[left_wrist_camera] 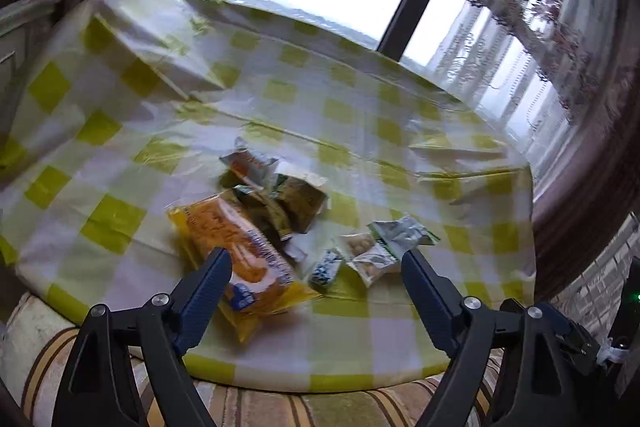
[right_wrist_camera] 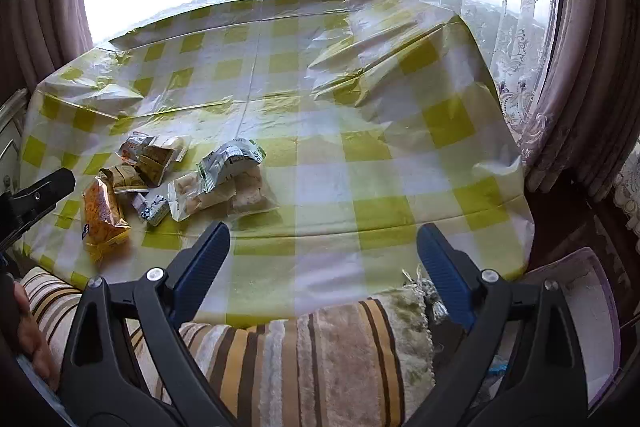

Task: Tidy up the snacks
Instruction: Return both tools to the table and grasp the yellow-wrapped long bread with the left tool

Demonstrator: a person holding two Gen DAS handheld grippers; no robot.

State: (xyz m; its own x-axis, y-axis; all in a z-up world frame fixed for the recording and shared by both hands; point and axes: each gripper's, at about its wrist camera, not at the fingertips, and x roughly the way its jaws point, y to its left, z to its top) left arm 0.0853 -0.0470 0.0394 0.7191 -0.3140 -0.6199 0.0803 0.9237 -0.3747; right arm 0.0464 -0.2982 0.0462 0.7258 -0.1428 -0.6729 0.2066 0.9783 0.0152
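Several snack packets lie in a loose pile on a table with a yellow-and-white checked cloth. A large orange packet lies nearest, with dark green packets, a small blue-and-white packet, a clear bag of pale snacks and a silver-green packet around it. My left gripper is open and empty, just above the pile's near side. My right gripper is open and empty over the table's near edge, right of the pile. The orange packet lies at the pile's left there.
A striped cushion lies along the table's near edge. Curtains and a window stand behind the table. The cloth is wrinkled and raised at the far right. The left gripper's finger shows at the left edge of the right wrist view.
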